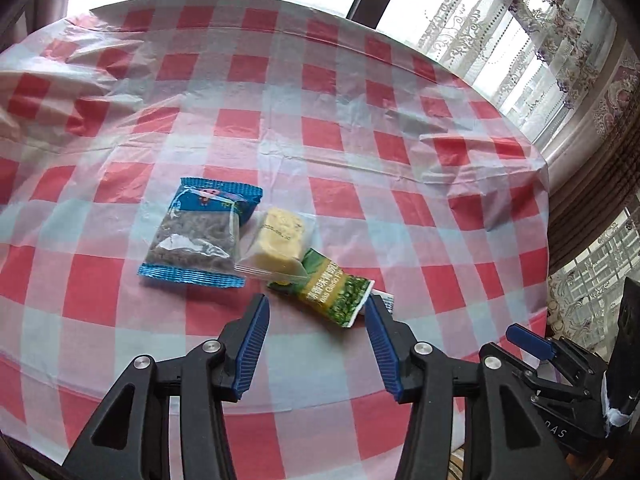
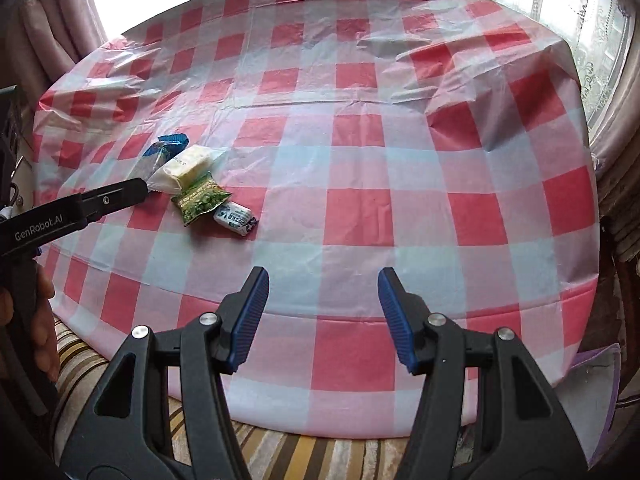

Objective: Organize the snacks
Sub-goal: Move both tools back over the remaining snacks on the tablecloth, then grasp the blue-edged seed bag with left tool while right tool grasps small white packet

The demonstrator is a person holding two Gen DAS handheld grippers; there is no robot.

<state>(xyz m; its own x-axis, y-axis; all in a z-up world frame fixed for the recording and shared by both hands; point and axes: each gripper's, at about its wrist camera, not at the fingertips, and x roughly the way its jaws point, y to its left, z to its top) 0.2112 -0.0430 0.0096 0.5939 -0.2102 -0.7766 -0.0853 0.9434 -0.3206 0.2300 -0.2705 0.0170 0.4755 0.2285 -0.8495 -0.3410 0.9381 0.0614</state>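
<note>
Four snacks lie in a row on the checked table [image 1: 360,140]: a blue packet [image 1: 200,232], a yellow cake in clear wrap [image 1: 278,240], a green pea packet [image 1: 332,288] and a small white packet [image 1: 387,300], mostly hidden behind a finger. My left gripper [image 1: 317,300] is open just short of the green packet, its pads touching nothing. In the right wrist view the same snacks sit at the left: blue packet [image 2: 162,150], cake [image 2: 188,166], green packet [image 2: 198,202], white packet [image 2: 236,216]. My right gripper [image 2: 323,274] is open and empty over the table's near edge, well right of the snacks.
The thin plastic cloth is wrinkled and lifted into folds at the far right [image 2: 440,80] and far left [image 1: 80,60]. Lace curtains [image 1: 520,40] and a window stand behind the table. A striped rug [image 2: 280,448] lies below the near edge. A hand [image 2: 40,320] holds the left gripper.
</note>
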